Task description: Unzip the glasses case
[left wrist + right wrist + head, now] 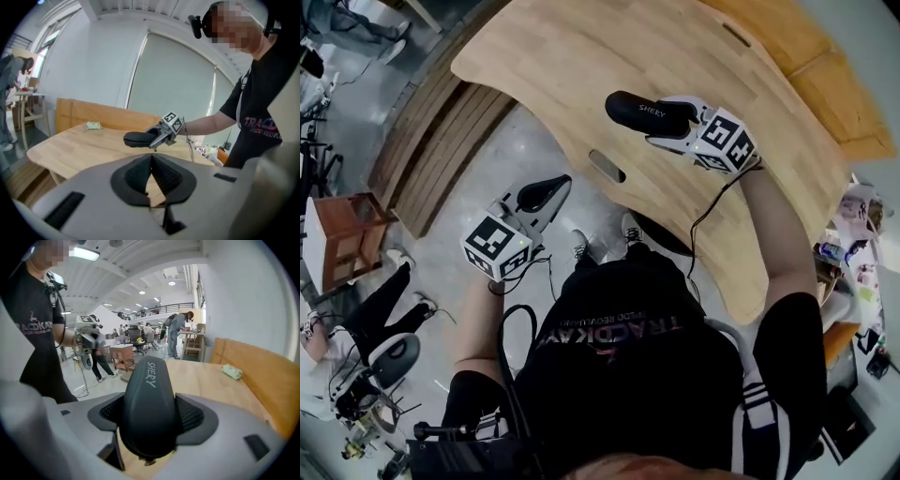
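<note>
1. Overhead, the right gripper [673,122] clamps a black glasses case [637,110] marked "SHERY" at one o'clock in the head view, above the wooden table [581,56].
2. Its jaws stand wide, pads pressed on the case's two sides, with the rounded end jutting forward.
3. At ten o'clock, off the table's edge, the left gripper [551,190] has its jaws closed together on nothing.
4. A small pale-green object [232,372] lies near the table's far side, well apart from the case.
</note>
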Available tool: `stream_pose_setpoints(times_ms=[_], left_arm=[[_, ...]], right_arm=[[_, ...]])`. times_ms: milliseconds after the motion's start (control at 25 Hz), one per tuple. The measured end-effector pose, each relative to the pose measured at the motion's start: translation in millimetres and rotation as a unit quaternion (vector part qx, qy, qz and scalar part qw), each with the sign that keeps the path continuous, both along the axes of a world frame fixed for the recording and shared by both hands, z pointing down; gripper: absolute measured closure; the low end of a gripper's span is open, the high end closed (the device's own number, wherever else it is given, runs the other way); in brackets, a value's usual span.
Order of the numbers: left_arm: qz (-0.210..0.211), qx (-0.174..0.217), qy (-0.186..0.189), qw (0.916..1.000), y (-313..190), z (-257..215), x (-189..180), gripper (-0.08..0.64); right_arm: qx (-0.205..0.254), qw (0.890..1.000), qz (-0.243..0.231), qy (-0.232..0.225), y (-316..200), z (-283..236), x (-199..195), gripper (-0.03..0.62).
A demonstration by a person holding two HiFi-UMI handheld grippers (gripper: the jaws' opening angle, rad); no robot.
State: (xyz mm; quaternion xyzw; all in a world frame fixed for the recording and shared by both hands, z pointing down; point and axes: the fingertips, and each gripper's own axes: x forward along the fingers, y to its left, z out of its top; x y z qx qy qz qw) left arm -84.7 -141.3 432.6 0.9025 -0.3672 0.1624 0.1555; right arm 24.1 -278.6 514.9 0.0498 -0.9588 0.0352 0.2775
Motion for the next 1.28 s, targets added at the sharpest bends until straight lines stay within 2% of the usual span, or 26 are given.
stream_pose_setpoints(times_ms=[80,200,440,720,960,1280], left_arm=[[-0.018,-0.013,0.032,0.9993,5.1,9.7,9.2,0.546],[-0.055,-0.039,0.069,0.9953,12.5,25.1,23.2,0.547],[-0.128,-0.09,0.053,0.9862,36.4,53.6,34.5,0.546],[-0.175,-0.103,0.058,0.9776,48.7,55.3,34.0,0.546],[-0.183,-0.11,0.063,0.9749,51.2,56.3,39.8,0.546],[-0.169,-0.106,0.07,0.9774,62.6,55.2,33.2,0.546]], right_arm=[[0.002,1.0,0.012,0.015,-29.2,28.6,-3.8,0.25],[0.011,0.999,0.002,0.043,-64.7,69.3,-12.3,0.25],[0.025,0.994,-0.049,0.098,-102.8,134.7,-33.8,0.25],[0.039,0.986,-0.095,0.13,-123.3,164.8,-47.8,0.25],[0.048,0.984,-0.107,0.133,-121.6,172.7,-53.0,0.249],[0.062,0.988,-0.083,0.117,-115.7,149.2,-48.6,0.225]])
